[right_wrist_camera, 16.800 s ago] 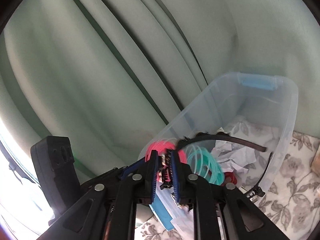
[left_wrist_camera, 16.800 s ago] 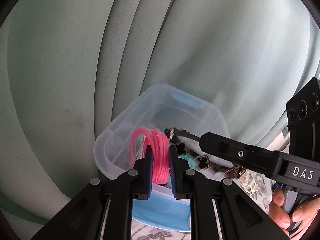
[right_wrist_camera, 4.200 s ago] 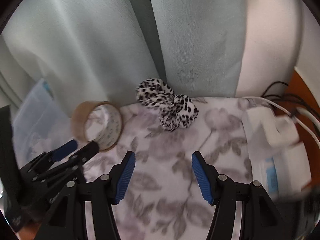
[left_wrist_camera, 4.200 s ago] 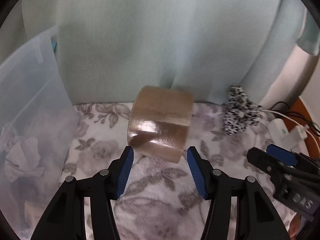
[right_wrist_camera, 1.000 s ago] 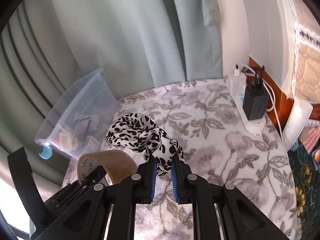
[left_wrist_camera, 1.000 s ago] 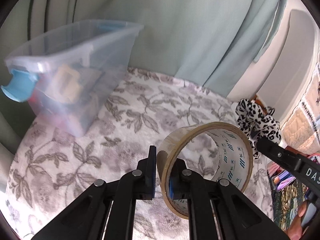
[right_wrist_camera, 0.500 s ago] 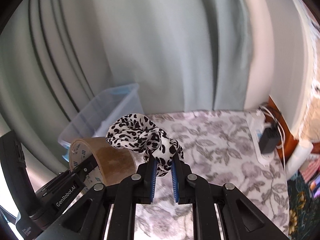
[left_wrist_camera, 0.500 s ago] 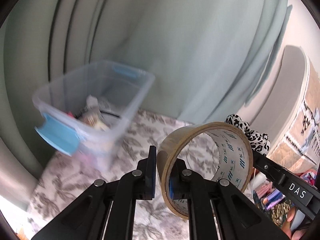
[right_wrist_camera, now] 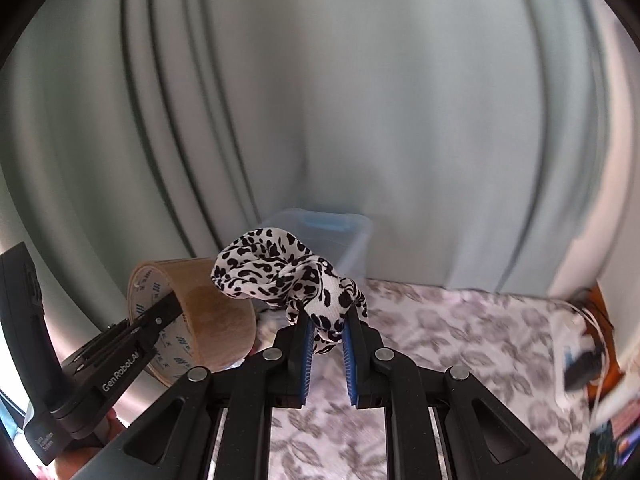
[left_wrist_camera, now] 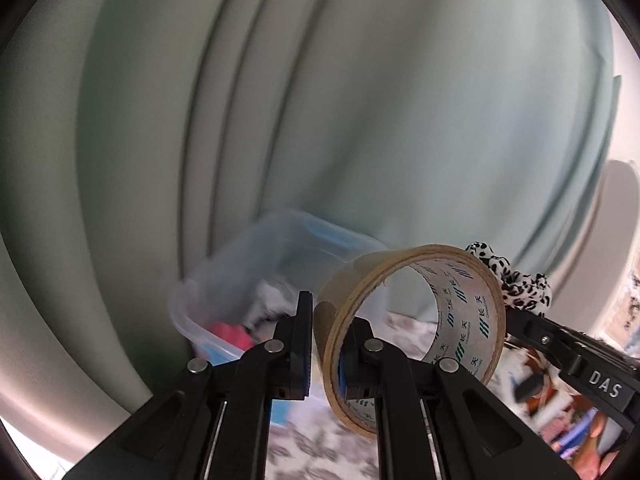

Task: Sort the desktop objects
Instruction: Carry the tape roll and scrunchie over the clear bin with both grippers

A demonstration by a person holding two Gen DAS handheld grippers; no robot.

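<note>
Both loads are swinging closer to the bin [left_wrist_camera: 280, 256]: our left gripper [left_wrist_camera: 325, 344] is pinching the tape roll [left_wrist_camera: 412, 332], our right gripper [right_wrist_camera: 326, 338] the scrunchie [right_wrist_camera: 288, 272], ready for dropping in.

My two wrist cameras sit side by side, close, facing the curtain [left_wrist_camera: 360, 100]; both catch the plastic bin [right_wrist_camera: 352, 240] and tape roll [left_wrist_camera: 452, 320].

One tape roll [left_wrist_camera: 416, 320], one scrunchie [right_wrist_camera: 288, 276], one bin [left_wrist_camera: 256, 264]
</note>
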